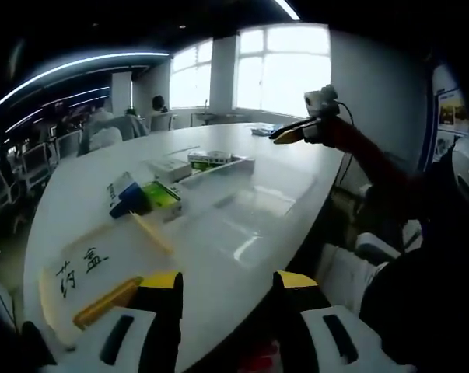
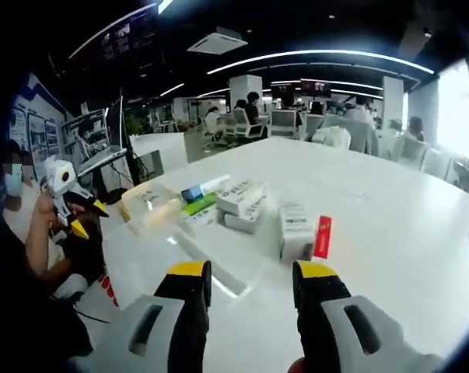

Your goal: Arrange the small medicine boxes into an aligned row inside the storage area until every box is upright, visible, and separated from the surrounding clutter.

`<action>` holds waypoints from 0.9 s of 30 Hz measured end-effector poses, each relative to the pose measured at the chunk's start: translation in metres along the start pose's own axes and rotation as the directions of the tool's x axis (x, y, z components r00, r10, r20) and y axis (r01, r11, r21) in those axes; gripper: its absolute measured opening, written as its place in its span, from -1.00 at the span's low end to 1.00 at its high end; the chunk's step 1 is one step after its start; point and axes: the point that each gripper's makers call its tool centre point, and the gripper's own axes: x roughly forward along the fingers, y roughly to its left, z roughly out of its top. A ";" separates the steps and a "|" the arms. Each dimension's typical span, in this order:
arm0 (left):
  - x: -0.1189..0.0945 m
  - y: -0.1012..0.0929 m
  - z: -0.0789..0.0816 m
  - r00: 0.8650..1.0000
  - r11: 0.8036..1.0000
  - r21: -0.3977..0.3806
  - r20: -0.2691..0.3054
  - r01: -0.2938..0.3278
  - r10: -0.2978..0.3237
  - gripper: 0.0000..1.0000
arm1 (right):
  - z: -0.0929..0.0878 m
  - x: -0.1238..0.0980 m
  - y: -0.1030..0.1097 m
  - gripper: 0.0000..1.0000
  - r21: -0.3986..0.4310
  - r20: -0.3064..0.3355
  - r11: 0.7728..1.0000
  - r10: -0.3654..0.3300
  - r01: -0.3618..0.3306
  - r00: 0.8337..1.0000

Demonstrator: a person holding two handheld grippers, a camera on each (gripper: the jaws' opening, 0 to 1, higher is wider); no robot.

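Note:
Several small medicine boxes lie loose near the middle of the white table [image 1: 242, 256]: a blue and white box [image 1: 124, 194], a green box [image 1: 162, 194], a white box [image 1: 169, 167] and a green-and-white box [image 1: 209, 159]. A clear shallow tray [image 1: 246, 210] lies beside them. My left gripper [image 1: 228, 284] is open over the near table edge, short of the boxes. In the right gripper view, my right gripper [image 2: 252, 273] is open and holds nothing. Ahead of it are a white box with a red side [image 2: 300, 229], stacked white boxes [image 2: 242, 198] and the green box [image 2: 199, 206].
A paper label with handwritten characters [image 1: 82, 268] lies near the left jaw, with a yellow strip [image 1: 152, 233] beside it. A person's arm holds the right gripper [image 1: 285, 134] over the far table edge. The left gripper [image 2: 89, 217] shows at the left. Chairs and seated people are behind.

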 end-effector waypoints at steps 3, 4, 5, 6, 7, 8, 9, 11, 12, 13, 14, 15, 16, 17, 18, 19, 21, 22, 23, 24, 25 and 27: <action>0.000 0.000 0.000 1.000 1.000 -0.004 0.006 -0.002 0.002 -0.08 | 0.002 0.003 -0.006 -0.18 -0.031 -0.014 0.999 -0.026 0.026 1.000; 0.000 0.000 0.000 1.000 1.000 -0.006 0.005 -0.002 0.002 -0.08 | 0.003 0.004 -0.007 -0.20 -0.031 -0.014 0.999 -0.023 0.023 1.000; 0.000 0.000 -0.001 1.000 1.000 -0.015 0.006 -0.002 0.002 -0.09 | 0.004 0.005 -0.008 -0.21 -0.025 -0.013 0.999 -0.021 0.020 1.000; 0.000 0.000 -0.001 1.000 1.000 -0.023 0.007 0.001 -0.001 -0.12 | 0.005 0.007 -0.009 -0.22 -0.018 -0.014 1.000 -0.024 0.024 1.000; 0.000 0.000 -0.001 1.000 1.000 -0.024 0.010 0.005 -0.004 -0.13 | 0.005 0.008 -0.017 -0.24 -0.066 -0.028 0.995 -0.070 0.068 0.997; -0.001 0.000 -0.001 1.000 1.000 -0.024 0.011 0.007 -0.006 -0.13 | 0.005 0.010 -0.019 -0.27 -0.092 -0.040 0.992 -0.086 0.082 0.996; -0.001 0.000 -0.001 1.000 1.000 -0.023 0.010 0.007 -0.006 -0.13 | 0.005 0.013 -0.018 -0.28 -0.086 -0.042 0.993 -0.079 0.075 0.996; -0.001 0.001 -0.003 1.000 1.000 -0.016 0.001 0.006 -0.006 -0.12 | 0.007 0.016 -0.018 -0.28 -0.069 -0.041 0.996 -0.067 0.064 0.997; -0.001 0.002 -0.003 1.000 1.000 -0.018 -0.003 0.003 -0.003 -0.12 | 0.008 0.019 -0.019 -0.28 -0.059 -0.045 0.997 -0.062 0.059 0.997; -0.002 0.003 -0.003 1.000 1.000 -0.021 -0.003 -0.002 0.002 -0.11 | 0.009 0.021 -0.019 -0.25 -0.061 -0.047 0.996 -0.064 0.061 0.997; -0.002 0.004 -0.003 1.000 1.000 -0.021 -0.002 -0.004 0.004 -0.10 | 0.009 0.021 -0.020 -0.17 -0.063 -0.048 0.996 -0.067 0.064 0.997; -0.002 0.004 -0.002 1.000 1.000 -0.021 0.000 -0.007 0.007 -0.10 | 0.013 0.025 -0.024 -0.14 -0.074 -0.041 0.994 -0.086 0.082 0.995; -0.002 0.004 -0.001 1.000 1.000 -0.019 0.002 -0.007 0.007 -0.10 | 0.013 0.026 -0.025 -0.15 -0.072 -0.049 0.994 -0.086 0.082 0.995; -0.002 0.003 0.000 1.000 1.000 -0.018 0.004 -0.005 0.005 -0.10 | 0.013 0.028 -0.024 -0.16 -0.080 -0.059 0.994 -0.081 0.077 0.995; -0.002 0.002 0.000 1.000 1.000 -0.016 0.005 -0.004 0.004 -0.10 | 0.013 0.030 -0.025 -0.16 -0.082 -0.062 0.994 -0.082 0.077 0.995; -0.001 0.001 0.001 1.000 1.000 -0.015 0.004 -0.003 0.003 -0.09 | 0.014 0.032 -0.027 -0.16 -0.079 -0.066 0.994 -0.082 0.077 0.994; -0.001 0.000 0.001 1.000 1.000 -0.012 0.002 0.002 -0.002 -0.09 | 0.014 0.036 -0.028 -0.18 -0.076 -0.080 0.994 -0.082 0.075 0.993; 0.000 -0.002 0.001 1.000 1.000 -0.014 0.001 0.011 -0.011 -0.09 | 0.014 0.038 -0.029 -0.19 -0.076 -0.087 0.994 -0.083 0.077 0.993; -0.001 -0.004 0.002 1.000 1.000 -0.019 0.006 0.021 -0.020 -0.09 | 0.014 0.039 -0.030 -0.21 -0.078 -0.094 0.994 -0.087 0.080 0.992; -0.002 -0.005 0.004 1.000 1.000 -0.017 0.012 0.022 -0.022 -0.09 | 0.014 0.040 -0.031 -0.22 -0.078 -0.097 0.994 -0.089 0.082 0.991; -0.002 -0.005 0.004 1.000 1.000 -0.017 0.012 0.022 -0.022 -0.09 | 0.014 0.040 -0.031 -0.23 -0.078 -0.098 0.994 -0.089 0.082 0.991; -0.002 -0.005 0.004 1.000 1.000 -0.016 0.013 0.022 -0.022 -0.08 | 0.015 0.040 -0.031 -0.26 -0.078 -0.099 0.994 -0.090 0.083 0.991</action>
